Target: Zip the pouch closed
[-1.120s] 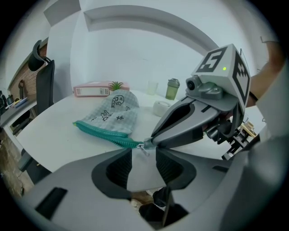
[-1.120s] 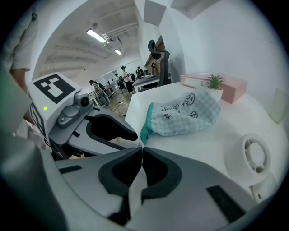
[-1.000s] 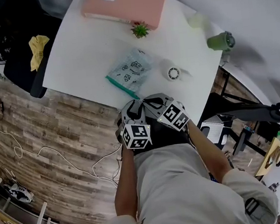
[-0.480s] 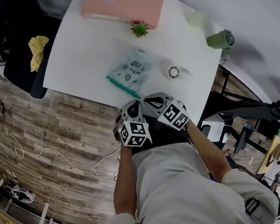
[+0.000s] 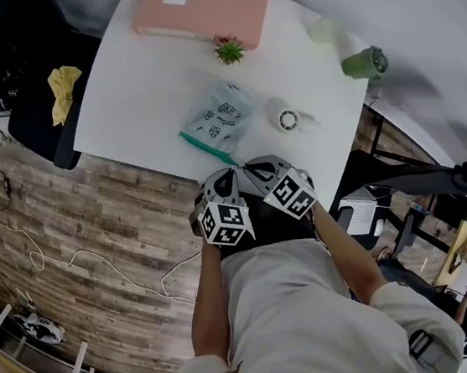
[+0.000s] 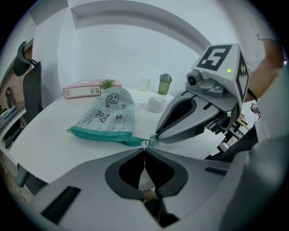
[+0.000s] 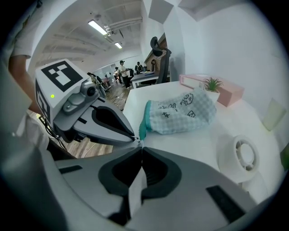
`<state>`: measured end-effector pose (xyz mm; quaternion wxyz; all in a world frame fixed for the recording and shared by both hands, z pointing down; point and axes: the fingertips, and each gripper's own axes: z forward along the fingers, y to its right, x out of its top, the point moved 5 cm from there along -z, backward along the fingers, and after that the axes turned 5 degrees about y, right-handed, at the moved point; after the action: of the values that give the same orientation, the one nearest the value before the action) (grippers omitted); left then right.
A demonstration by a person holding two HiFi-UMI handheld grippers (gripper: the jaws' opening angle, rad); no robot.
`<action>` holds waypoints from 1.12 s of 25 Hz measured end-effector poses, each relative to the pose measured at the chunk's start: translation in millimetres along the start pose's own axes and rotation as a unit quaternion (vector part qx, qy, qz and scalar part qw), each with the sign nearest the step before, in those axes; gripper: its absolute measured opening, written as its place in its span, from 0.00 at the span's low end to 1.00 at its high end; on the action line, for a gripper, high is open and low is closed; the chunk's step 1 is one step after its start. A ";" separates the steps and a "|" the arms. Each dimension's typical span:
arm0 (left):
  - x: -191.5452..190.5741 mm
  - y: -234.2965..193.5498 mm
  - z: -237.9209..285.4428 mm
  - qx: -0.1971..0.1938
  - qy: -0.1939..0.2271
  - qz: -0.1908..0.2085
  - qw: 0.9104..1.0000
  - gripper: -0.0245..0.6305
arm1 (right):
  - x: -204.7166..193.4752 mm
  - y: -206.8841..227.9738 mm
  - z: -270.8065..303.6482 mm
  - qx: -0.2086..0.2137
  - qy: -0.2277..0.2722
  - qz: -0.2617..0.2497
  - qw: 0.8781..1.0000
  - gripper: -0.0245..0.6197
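Last 1 s: next to nothing moved. The pouch [image 5: 218, 117] lies in the same spot by the front edge of the table [image 5: 136, 83], teal zip side toward the person. Both grippers stay parked at its near corner. This reads as a pause, with no run along the zip under way.

Left gripper [image 6: 144, 148]: jaws together, tips pinching the small white zip pull [image 6: 144, 143].

Right gripper [image 7: 141, 146]: jaws together on the teal end tab [image 7: 142, 131] (an anchor hold, I judge).

Hard to make out: whether the teeth are meshed along the zip. In the head view the 2 tip contacts are too small to read.
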<state>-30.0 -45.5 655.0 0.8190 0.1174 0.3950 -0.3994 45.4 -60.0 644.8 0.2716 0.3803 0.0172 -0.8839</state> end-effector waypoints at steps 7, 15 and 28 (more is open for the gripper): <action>1.1 0.9 -1.4 0.003 0.001 0.002 1.000 0.03 | 0.3 -0.9 -1.1 -0.014 -0.001 -0.002 1.000 0.04; 3.6 -5.6 -1.3 0.017 -0.005 -0.004 1.000 0.03 | 2.3 4.1 -4.7 -0.040 -0.020 -0.011 0.999 0.04; 8.6 -21.0 -5.3 0.038 0.000 -0.017 0.999 0.04 | 9.2 8.4 -8.5 -0.052 -0.022 -0.006 0.998 0.04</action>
<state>-45.5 -61.3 647.7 0.8069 0.1413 0.3818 -0.4281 50.0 -69.4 633.9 0.2860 0.3460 0.0596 -0.8916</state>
